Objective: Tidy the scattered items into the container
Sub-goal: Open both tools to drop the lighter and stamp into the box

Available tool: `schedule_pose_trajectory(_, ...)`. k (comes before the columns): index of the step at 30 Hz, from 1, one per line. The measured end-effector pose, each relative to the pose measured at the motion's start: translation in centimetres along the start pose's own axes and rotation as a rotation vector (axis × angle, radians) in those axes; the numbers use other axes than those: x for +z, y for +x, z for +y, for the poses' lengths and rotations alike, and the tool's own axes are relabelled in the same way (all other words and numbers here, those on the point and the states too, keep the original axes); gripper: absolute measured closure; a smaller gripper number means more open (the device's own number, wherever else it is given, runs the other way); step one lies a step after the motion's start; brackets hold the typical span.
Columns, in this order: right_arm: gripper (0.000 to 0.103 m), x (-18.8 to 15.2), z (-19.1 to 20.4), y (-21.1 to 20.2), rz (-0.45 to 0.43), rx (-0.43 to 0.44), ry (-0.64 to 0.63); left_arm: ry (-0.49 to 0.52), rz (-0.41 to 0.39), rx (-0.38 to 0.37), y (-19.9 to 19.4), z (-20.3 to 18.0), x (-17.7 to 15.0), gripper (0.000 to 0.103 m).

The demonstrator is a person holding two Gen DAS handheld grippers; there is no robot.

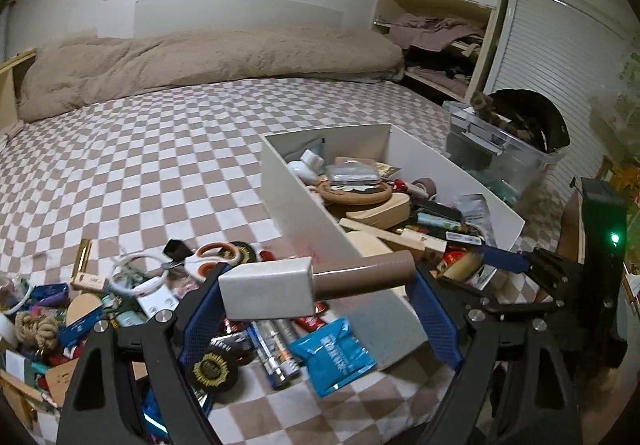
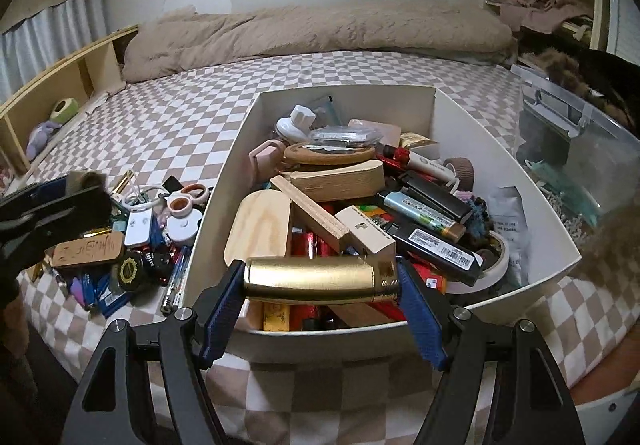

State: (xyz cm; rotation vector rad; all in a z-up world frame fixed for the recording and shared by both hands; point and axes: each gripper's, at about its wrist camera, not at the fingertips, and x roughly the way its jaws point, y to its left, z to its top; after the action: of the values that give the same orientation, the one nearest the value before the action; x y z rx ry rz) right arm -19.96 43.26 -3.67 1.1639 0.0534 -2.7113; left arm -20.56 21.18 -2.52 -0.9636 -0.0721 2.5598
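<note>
My left gripper (image 1: 316, 285) is shut on a white-and-brown tube (image 1: 304, 285), held crosswise above the pile of scattered items (image 1: 120, 305) beside the white container (image 1: 304, 213). My right gripper (image 2: 320, 281) is shut on a gold cylinder (image 2: 320, 279), held crosswise over the near end of the container (image 2: 532, 189), which is full of several items. The pile (image 2: 132, 233) with scissors (image 2: 188, 199) lies left of the container. The left gripper (image 2: 52, 201) shows at the left edge of the right wrist view, and the right gripper (image 1: 508, 261) at the right of the left wrist view.
All sits on a checkered bed (image 1: 160, 149) with a beige duvet (image 1: 200, 61) at the far end. A clear plastic bin (image 2: 580, 149) stands right of the container. A wooden shelf (image 2: 60, 101) runs along the left side.
</note>
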Motion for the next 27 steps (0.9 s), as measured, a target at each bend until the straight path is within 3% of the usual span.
schedule_pose_trajectory(17,0.025,-0.7,-1.1,-0.3,-0.085,0.101,0.055,0.04,0.083,-0.104,6.1,-3.2,4.7,0.016)
schedule_pose_trajectory(27,0.023,-1.5,-1.6,-0.7,-0.153,0.142,0.079,0.112,0.21,-0.161,12.0,-6.5,9.1,0.016)
